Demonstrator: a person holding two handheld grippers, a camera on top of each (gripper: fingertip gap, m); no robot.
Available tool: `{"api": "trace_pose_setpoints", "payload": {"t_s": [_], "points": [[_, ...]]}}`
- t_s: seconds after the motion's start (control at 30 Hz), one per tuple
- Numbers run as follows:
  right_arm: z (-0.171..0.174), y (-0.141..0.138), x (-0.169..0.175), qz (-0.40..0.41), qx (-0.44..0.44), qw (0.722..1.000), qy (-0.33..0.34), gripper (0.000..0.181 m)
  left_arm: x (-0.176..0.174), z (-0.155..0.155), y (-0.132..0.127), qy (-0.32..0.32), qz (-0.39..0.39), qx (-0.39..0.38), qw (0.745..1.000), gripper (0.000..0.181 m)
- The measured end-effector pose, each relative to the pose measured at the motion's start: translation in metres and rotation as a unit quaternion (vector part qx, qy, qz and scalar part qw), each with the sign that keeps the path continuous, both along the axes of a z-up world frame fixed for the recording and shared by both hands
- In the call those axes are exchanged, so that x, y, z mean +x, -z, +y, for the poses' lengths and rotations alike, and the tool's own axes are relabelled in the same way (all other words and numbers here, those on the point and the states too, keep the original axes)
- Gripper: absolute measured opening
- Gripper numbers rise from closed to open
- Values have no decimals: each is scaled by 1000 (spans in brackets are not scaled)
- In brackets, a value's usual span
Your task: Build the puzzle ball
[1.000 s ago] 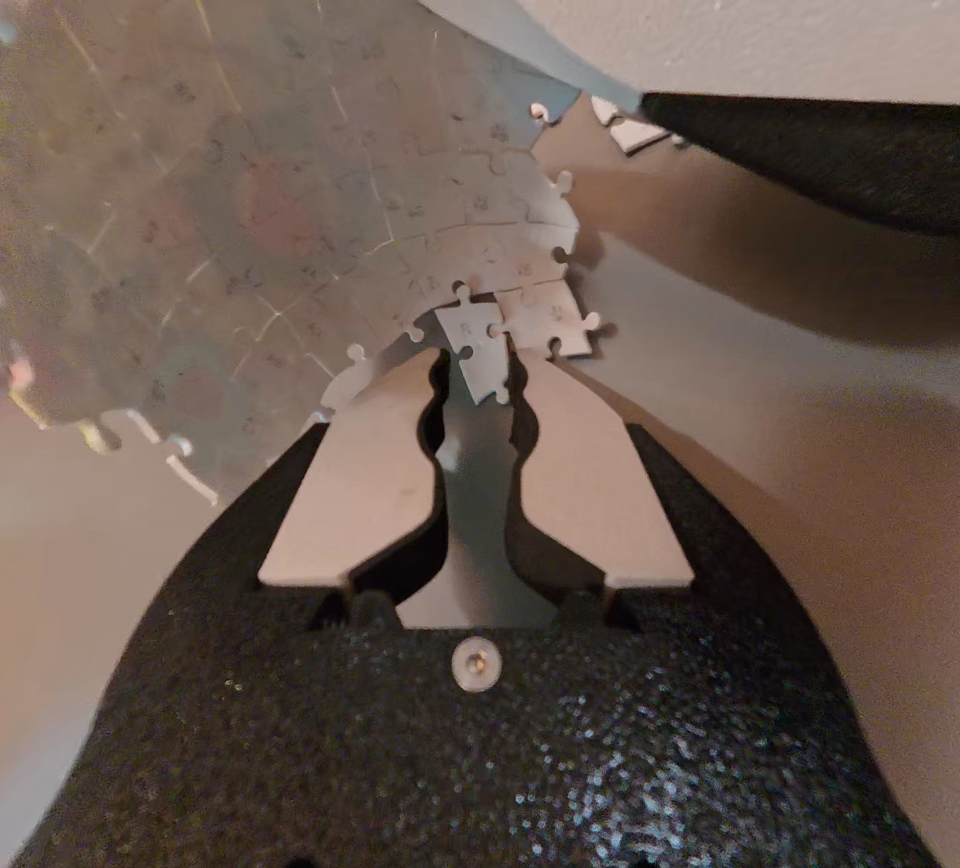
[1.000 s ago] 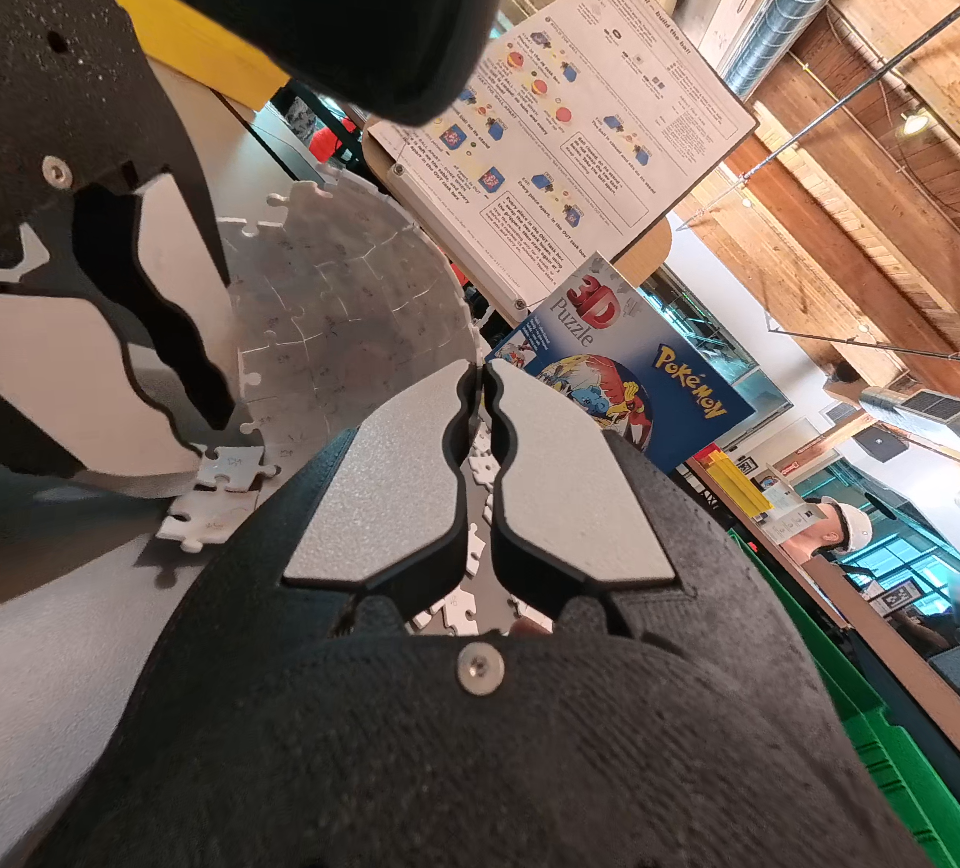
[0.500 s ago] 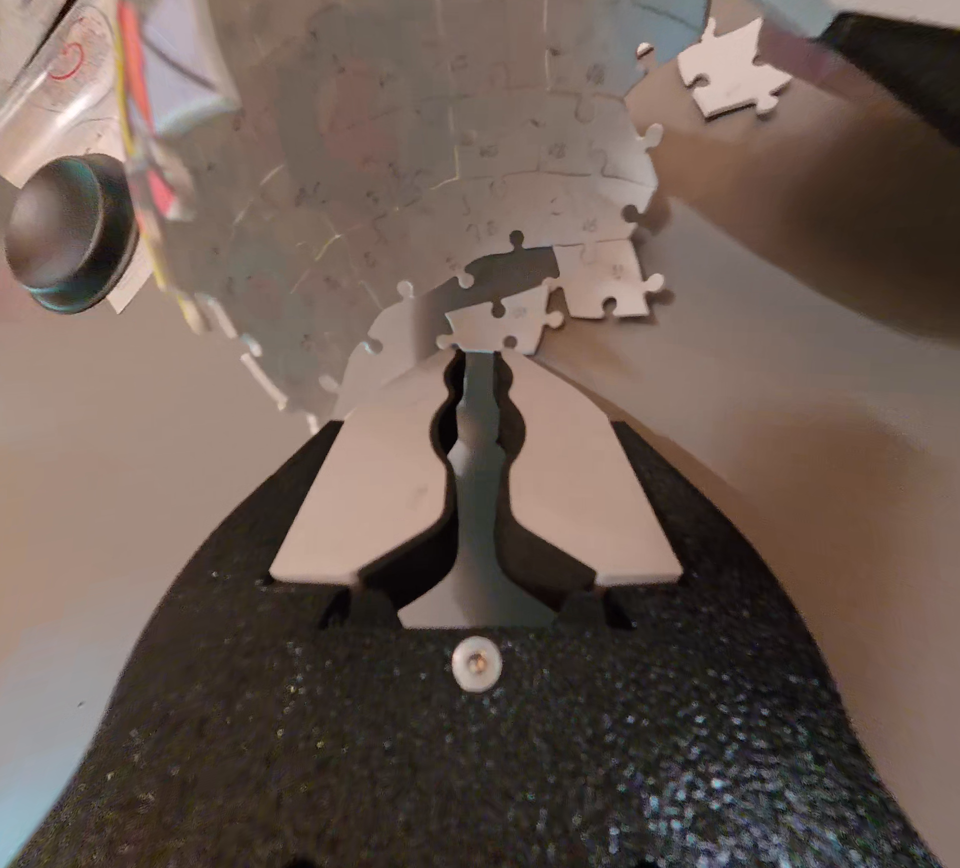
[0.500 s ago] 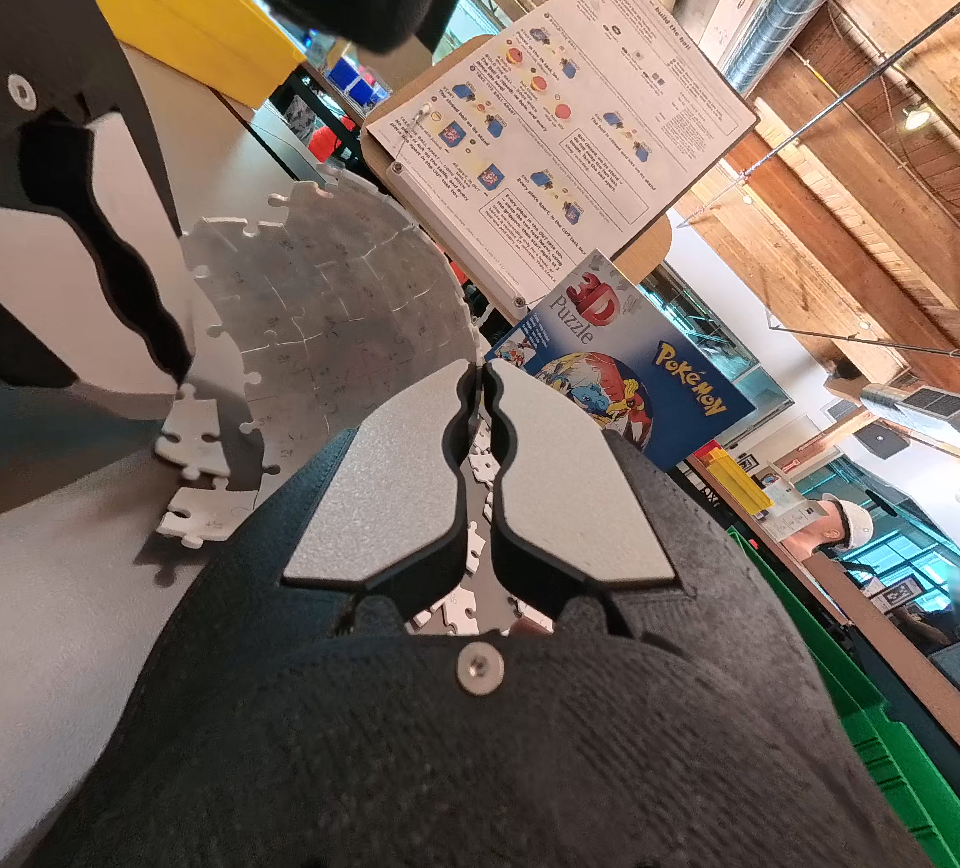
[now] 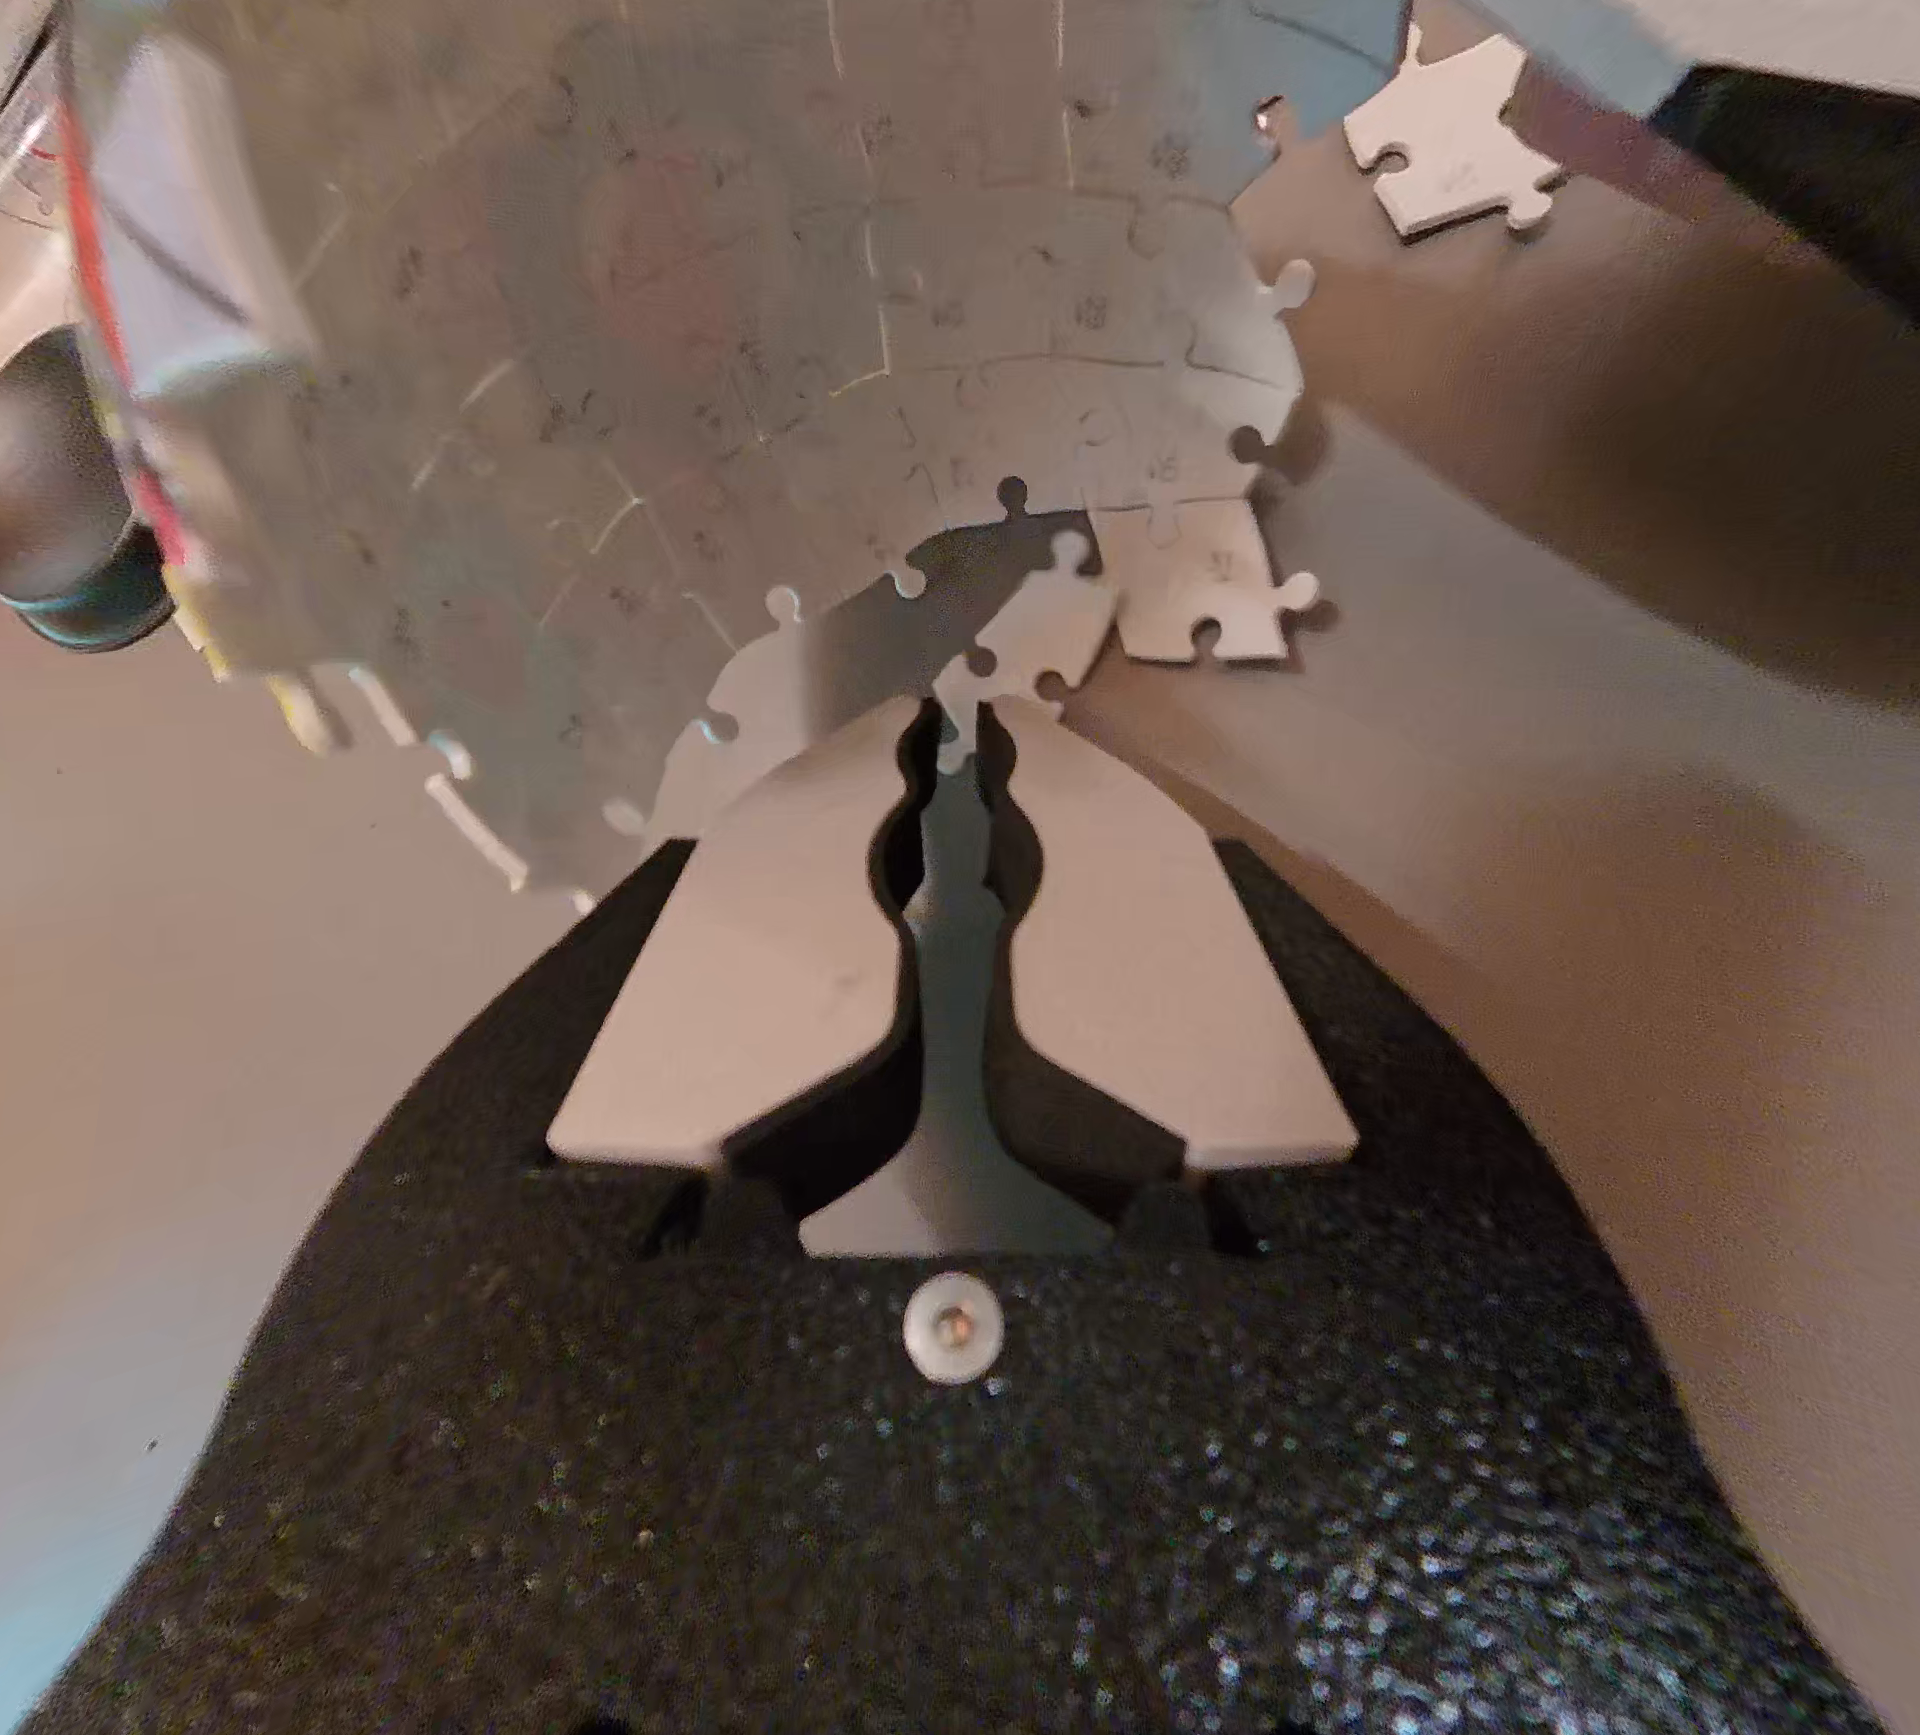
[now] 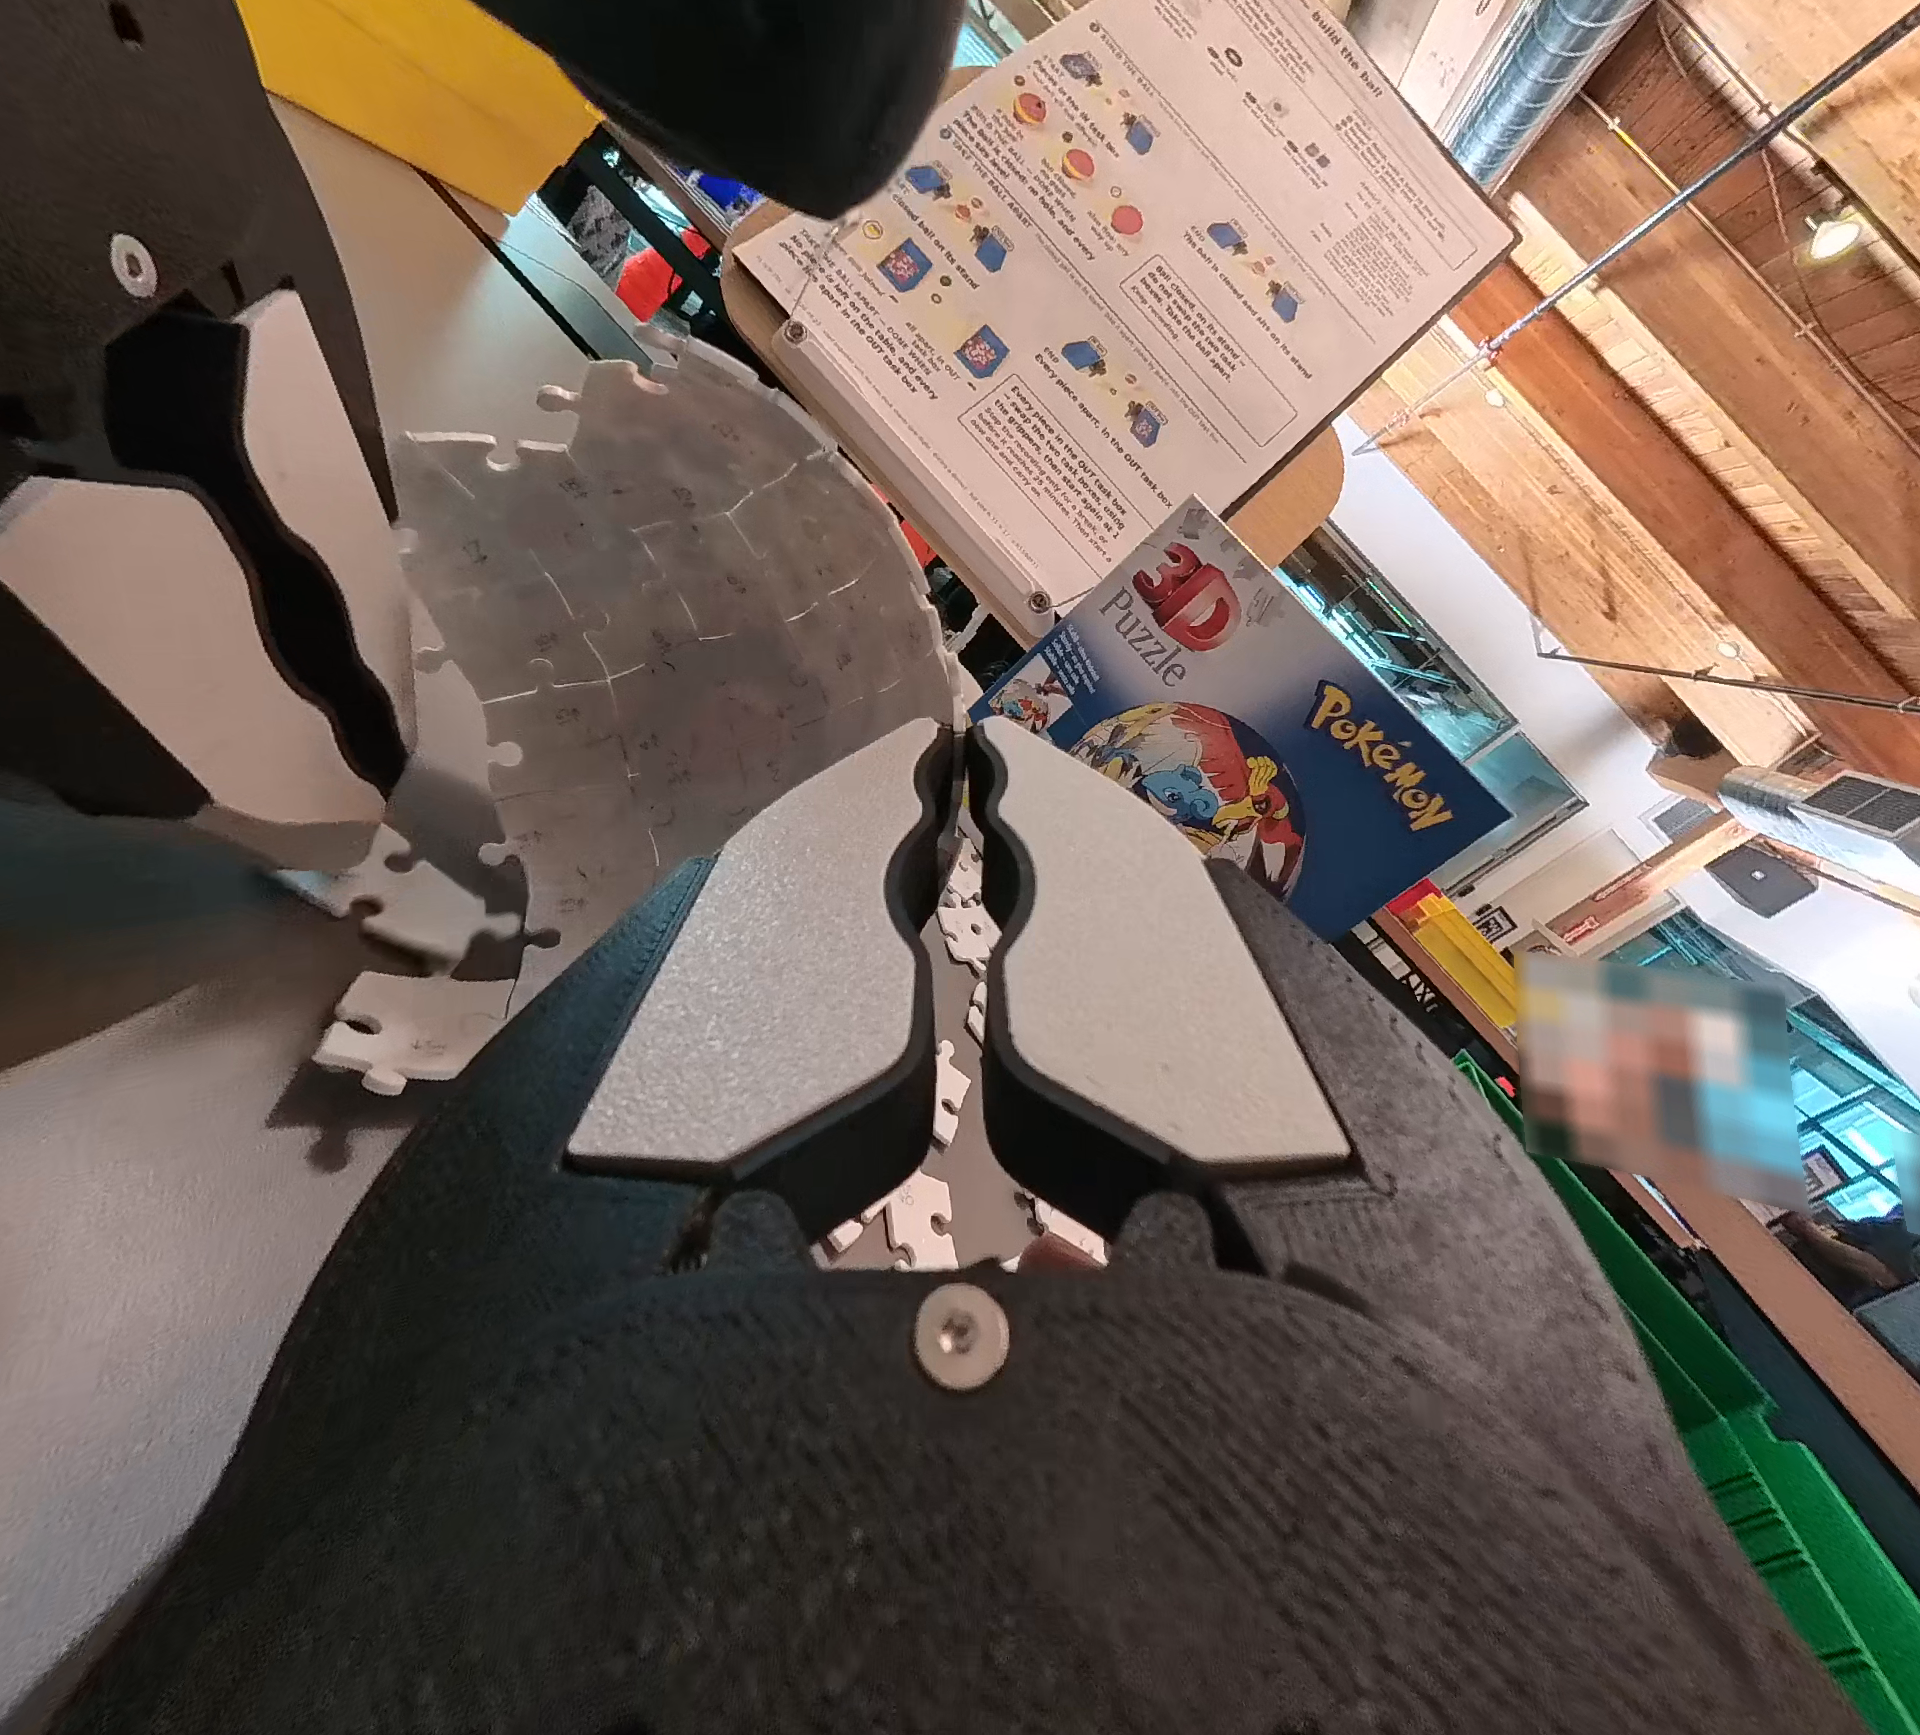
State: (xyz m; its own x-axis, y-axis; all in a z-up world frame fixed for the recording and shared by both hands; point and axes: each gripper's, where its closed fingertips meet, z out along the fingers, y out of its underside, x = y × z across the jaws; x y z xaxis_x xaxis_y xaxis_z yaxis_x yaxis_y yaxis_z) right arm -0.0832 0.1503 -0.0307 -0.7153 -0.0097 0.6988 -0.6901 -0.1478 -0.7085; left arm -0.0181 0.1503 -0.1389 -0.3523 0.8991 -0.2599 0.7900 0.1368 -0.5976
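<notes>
The half-built puzzle ball shell (image 5: 779,283) shows its grey inner side, with a gap in its lower rim. My left gripper (image 5: 961,729) is shut on a loose grey puzzle piece (image 5: 1034,636), held tilted just below that gap. In the right wrist view the shell (image 6: 675,646) stands left of centre. My right gripper (image 6: 958,735) is shut on the shell's rim. The left gripper (image 6: 353,802) comes in from the left with its piece (image 6: 426,896) at the shell's lower edge.
A loose piece (image 5: 1455,147) lies on the table beyond the shell, and several more (image 6: 956,927) show between my right fingers. A blue puzzle box (image 6: 1247,729), an instruction sheet (image 6: 1122,262), a yellow bin (image 6: 364,44) and a green bin (image 6: 1714,1373) stand behind. A black round stand (image 5: 73,522) sits left. One gripper's finger ends stand about 12 centimeters off the other's.
My left gripper drew its piece back from the shell's rim gap, and the piece has turned in the jaws; it now sits tilted just below the gap. The right gripper has kept its hold.
</notes>
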Motion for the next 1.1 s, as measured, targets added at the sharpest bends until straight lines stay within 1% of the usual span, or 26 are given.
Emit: {"api": "trace_pose_setpoints", "payload": {"t_s": [0.13,0.27,0.47,0.73,0.87,1.1], "points": [[0,0,0,-1,0,1000,0,2,-2,3,1,3,3,3,1000,0],[0,0,0,-1,1,1000,0,2,-4,4,1,2,-1,-1,1000,0],[0,0,0,0,1,1000,0,2,-6,13,1,-28,12,51,998,1],[0,0,0,0,1,1000,0,2,-6,10,1,-1,9,30,999,0],[0,0,0,-1,1,1000,1,2,1,11,1,14,-9,32,999,0],[0,1,0,-1,1,1000,0,2,1,10,1,17,-8,29,999,0]]}}
